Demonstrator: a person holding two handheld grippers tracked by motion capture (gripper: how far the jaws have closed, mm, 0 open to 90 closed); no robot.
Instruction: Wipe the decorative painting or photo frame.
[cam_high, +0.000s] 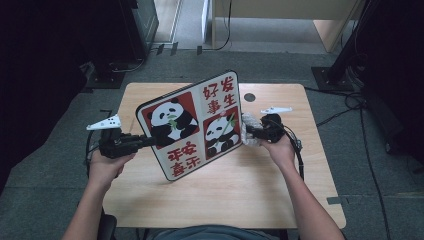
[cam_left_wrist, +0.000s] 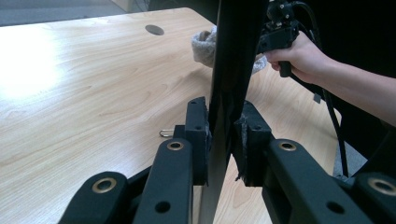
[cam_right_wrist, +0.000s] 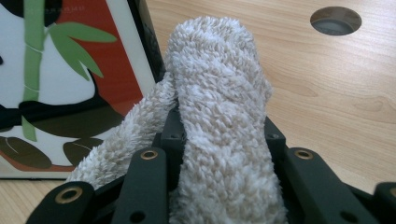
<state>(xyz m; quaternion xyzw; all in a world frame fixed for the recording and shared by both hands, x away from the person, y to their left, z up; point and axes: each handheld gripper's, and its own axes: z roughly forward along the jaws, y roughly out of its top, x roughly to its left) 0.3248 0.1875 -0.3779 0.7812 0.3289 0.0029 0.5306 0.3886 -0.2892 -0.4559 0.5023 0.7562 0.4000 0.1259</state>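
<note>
A flat board (cam_high: 192, 125) printed with pandas and red characters stands tilted above the wooden table (cam_high: 225, 195). My left gripper (cam_high: 150, 141) is shut on the board's left edge; in the left gripper view the dark board edge (cam_left_wrist: 229, 70) is pinched between the two pads (cam_left_wrist: 198, 135). My right gripper (cam_high: 248, 131) is shut on a bunched beige towel (cam_high: 248, 134) pressed against the board's right edge. In the right gripper view the towel (cam_right_wrist: 219, 107) bulges out from between the jaws, beside the panda picture (cam_right_wrist: 60, 79).
A round cable hole (cam_high: 249, 97) sits near the table's far edge, also seen as the hole (cam_right_wrist: 335, 20). Cables (cam_high: 350, 105) lie on the floor to the right. Dark stands and a wooden cabinet stand beyond the table.
</note>
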